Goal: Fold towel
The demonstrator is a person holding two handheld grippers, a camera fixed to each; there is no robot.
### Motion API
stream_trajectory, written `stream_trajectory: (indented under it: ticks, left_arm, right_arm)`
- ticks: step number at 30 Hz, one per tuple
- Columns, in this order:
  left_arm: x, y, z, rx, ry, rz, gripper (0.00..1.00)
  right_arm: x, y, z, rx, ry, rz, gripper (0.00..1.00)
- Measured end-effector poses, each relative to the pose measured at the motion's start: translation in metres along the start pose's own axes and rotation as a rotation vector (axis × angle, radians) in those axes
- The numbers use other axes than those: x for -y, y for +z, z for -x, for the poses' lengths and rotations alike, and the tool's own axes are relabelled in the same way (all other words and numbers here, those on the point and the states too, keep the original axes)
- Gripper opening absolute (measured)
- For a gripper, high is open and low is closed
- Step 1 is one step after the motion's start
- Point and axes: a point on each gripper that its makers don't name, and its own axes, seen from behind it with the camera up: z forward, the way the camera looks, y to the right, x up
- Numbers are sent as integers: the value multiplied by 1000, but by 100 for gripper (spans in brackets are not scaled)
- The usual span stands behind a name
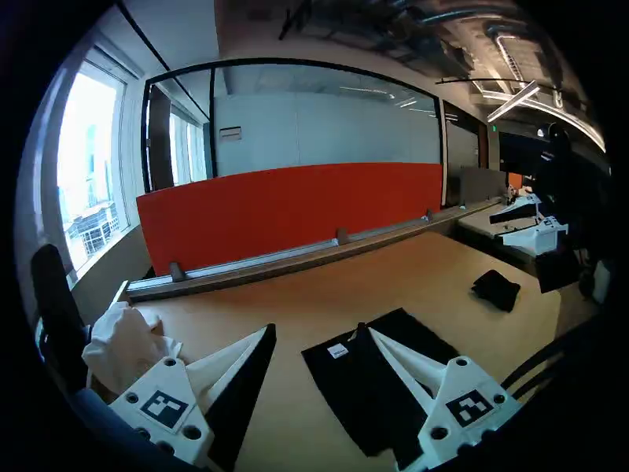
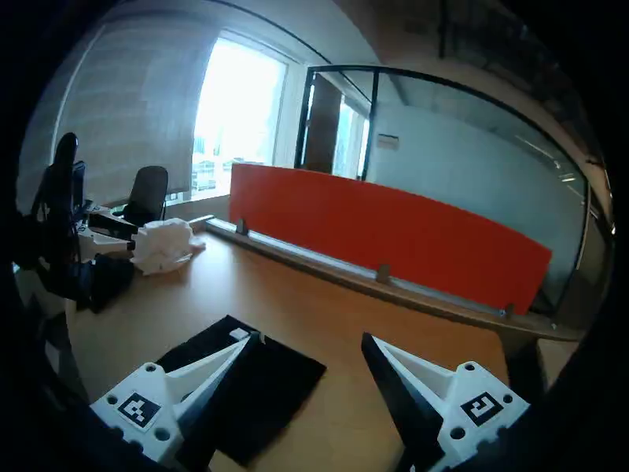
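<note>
black towel [image 1: 369,377]: spread flat on the wooden counter [image 1: 354,275], near its front edge, with a white tag [image 1: 338,351] at the far left corner
left tongs [image 1: 318,330]: released, fingers wide apart, nothing between them; right finger over the towel, contact unclear
right tongs [image 2: 310,340]: released and empty; left finger over the towel's far edge, right finger over bare counter
white crumpled cloth [image 1: 126,342]: heaped on the counter, left of the towel, well apart from it
small black cloth [image 1: 497,289]: bundled, far right on the counter, apart from the towel
orange divider [image 1: 291,208]: upright along the counter's far edge
office chair [image 2: 148,193]: far left, beside the bright window [image 2: 236,126]
</note>
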Motion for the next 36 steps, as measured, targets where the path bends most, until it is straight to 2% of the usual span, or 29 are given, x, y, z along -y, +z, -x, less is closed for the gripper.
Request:
stream_trajectory:
  ticks: [12,26,36]
  left_arm:
    - [-20,10,43,73,9,40,75]
    - [-38,27,103,173,-16,70,75]
    - [-52,33,148,254,7,107,75]
  right_arm:
    - [15,8,43,71,16,-43,100]
    - [32,21,95,146,20,-79,100]
    - [47,31,134,204,9,-115,100]
